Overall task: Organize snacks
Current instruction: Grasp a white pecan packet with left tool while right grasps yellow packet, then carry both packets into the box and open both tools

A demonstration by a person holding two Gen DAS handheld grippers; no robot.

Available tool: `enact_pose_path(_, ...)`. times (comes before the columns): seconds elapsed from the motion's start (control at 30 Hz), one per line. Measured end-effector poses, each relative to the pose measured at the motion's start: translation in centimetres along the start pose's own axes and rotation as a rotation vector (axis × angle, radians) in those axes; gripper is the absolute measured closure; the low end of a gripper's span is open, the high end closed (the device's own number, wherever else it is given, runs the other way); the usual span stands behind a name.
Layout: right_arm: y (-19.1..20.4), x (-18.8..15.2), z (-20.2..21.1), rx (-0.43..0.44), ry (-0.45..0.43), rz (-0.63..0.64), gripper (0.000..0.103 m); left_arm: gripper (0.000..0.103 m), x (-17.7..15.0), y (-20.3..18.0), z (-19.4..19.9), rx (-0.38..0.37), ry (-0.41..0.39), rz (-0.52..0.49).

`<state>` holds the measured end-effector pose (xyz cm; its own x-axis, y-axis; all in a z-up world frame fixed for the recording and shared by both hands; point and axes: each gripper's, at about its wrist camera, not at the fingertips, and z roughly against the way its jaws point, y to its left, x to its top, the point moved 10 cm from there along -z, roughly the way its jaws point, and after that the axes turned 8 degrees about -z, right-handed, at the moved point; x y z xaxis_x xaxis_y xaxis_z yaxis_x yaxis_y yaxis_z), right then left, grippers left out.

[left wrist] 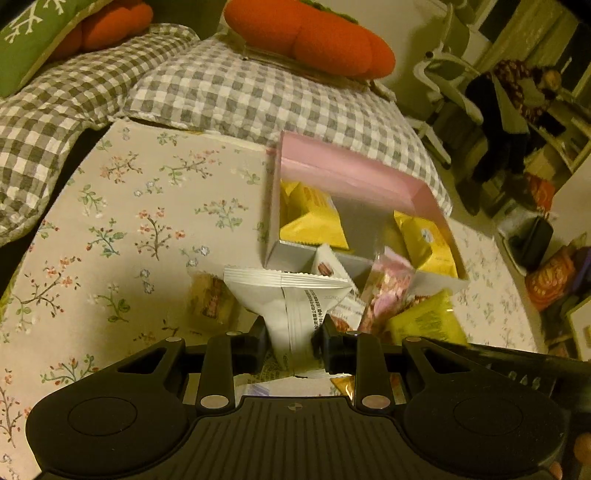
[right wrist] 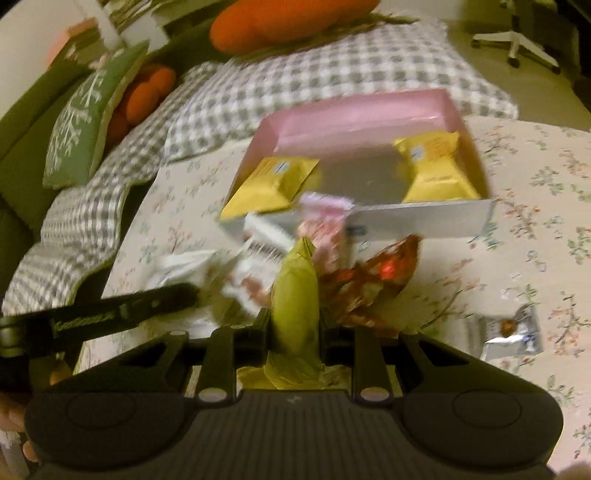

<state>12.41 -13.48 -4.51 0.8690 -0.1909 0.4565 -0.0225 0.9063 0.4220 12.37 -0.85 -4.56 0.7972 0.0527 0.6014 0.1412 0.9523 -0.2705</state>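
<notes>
Both claws are clamped on snack packets above a loose pile, which reads as the sorting step where each hand lifts one item to carry it to the box. The left claw pinches a white packet near its lower end, so the wide sealed top fans out ahead of the fingers at 12 o'clock and stays clear of the pile. The right claw is closed on an olive-yellow packet, held edge-on and upright between the pads, probably the surest hold on a slippery film pouch. The pink box sits just beyond the pile at 12 o'clock in the right wrist view, open, with two yellow packets against its left and right walls and a bare middle that looks like the likely drop spot. Still loose are a pink packet leaning at the box's near wall, a red wrapper at 1 o'clock and a silver packet well apart at 3 o'clock. Everything rests on a floral cloth; past it lie a checked blanket, orange cushions, a green pillow, and, at 2 o'clock, a white chair base on the floor.
</notes>
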Motion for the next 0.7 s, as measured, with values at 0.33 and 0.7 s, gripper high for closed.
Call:
enact_pose_path(0.33,-3.1,2.1,1.0,-0.028,-0.059,-0.100,0.081,0.077,1.7,1.0,0.6,-0.010,-0.055,0.053)
enact_pose_path(0.7,-5.7,5.2,2.2,-0.048,-0.150,-0.189,0.081,0.077,5.5,-0.9,-1.4,-0.069,-0.127,0.051)
